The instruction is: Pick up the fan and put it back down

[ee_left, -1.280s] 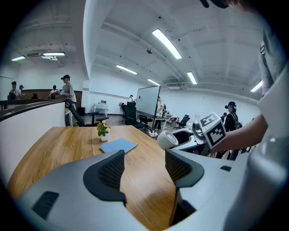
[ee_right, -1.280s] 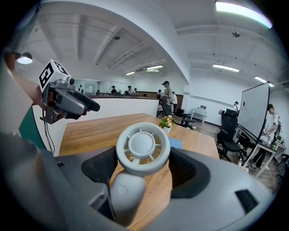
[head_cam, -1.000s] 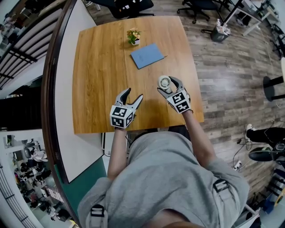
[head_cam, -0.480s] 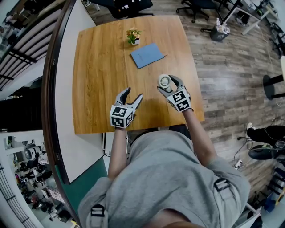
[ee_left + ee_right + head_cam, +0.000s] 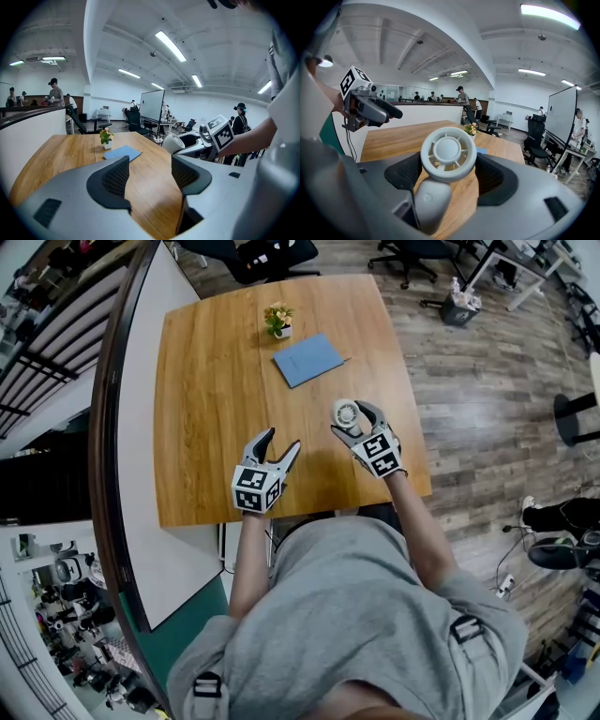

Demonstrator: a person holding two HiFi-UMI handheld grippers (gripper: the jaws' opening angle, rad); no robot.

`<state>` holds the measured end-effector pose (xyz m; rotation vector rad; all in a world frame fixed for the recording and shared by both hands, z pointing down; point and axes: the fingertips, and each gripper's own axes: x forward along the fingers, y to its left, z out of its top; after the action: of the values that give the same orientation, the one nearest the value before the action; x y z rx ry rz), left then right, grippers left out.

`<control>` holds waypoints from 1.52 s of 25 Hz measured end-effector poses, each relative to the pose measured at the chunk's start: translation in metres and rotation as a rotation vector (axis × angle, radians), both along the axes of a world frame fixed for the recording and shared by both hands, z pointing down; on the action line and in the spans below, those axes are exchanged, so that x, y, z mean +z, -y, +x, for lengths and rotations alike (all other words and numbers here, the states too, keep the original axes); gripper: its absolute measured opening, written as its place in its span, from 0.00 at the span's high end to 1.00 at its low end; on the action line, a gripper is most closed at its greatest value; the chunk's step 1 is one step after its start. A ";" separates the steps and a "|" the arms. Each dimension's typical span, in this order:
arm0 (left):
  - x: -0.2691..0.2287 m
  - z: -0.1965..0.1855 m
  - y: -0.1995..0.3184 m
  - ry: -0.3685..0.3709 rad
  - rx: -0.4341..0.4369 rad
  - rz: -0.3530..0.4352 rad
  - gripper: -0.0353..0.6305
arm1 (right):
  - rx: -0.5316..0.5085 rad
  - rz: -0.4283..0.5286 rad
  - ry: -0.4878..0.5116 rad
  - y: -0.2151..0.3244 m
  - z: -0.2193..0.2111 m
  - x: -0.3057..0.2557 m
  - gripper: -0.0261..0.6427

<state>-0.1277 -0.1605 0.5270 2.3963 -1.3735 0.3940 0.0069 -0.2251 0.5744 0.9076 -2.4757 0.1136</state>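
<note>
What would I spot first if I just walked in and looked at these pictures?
First you'd spot the round white fan, gripped between the jaws of the right gripper near the right edge of the wooden table. Next to it, the left gripper is open with nothing in it. At the far side of the table lie a blue pad and a little potted plant.

Hardly anything changes: the right gripper (image 5: 353, 421), with the fan (image 5: 346, 412) between its fingers, wavers a hair, and the head view drifts slightly.
</note>
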 end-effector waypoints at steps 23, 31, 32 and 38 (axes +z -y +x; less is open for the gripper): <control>0.006 -0.001 -0.014 0.007 -0.014 -0.022 0.50 | -0.008 -0.043 0.029 -0.012 -0.004 0.011 0.42; 0.022 -0.007 -0.024 0.012 -0.031 -0.066 0.50 | -0.024 -0.092 0.027 -0.021 -0.011 0.033 0.42; 0.024 -0.008 -0.025 0.012 -0.034 -0.071 0.50 | -0.026 -0.097 0.027 -0.023 -0.013 0.035 0.42; 0.038 -0.015 -0.033 0.018 -0.048 -0.108 0.50 | -0.046 -0.139 0.019 -0.031 -0.021 0.056 0.42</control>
<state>-0.1425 -0.1276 0.5649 2.2745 -1.3785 0.4659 -0.0139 -0.1945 0.6307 0.7947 -2.4696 0.2758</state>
